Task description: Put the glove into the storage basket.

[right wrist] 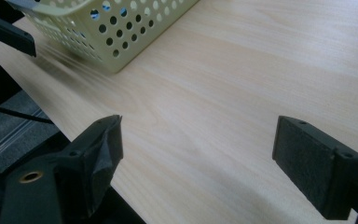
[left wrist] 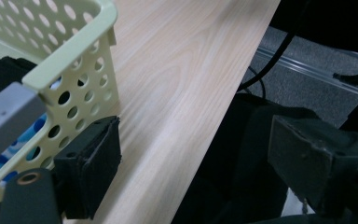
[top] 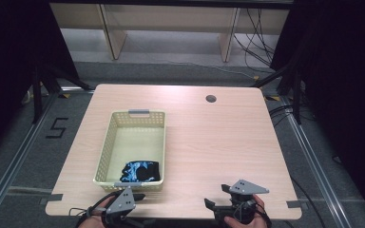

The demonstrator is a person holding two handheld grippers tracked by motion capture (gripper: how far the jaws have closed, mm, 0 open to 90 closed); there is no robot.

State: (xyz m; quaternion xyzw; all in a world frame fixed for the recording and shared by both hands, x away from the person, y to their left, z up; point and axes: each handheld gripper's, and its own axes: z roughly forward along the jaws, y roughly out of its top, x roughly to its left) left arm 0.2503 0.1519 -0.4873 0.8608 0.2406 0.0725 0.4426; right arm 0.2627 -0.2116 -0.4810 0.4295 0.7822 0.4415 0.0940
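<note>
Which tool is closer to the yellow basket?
The left tool. It sits right at the basket's near wall, jaws open and empty. The right tool is farther off to the side, over bare table, also open and empty.

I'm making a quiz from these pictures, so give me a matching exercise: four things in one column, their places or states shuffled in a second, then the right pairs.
1. basket
2. blue and black cloth
3. right hand-held gripper
4. round hole

A. in the table's far right part
B. jaws open, nothing between
C. inside the basket's near end
D. pale yellow, on the table's left half

Pairs: 1-D, 2-C, 3-B, 4-A
</note>
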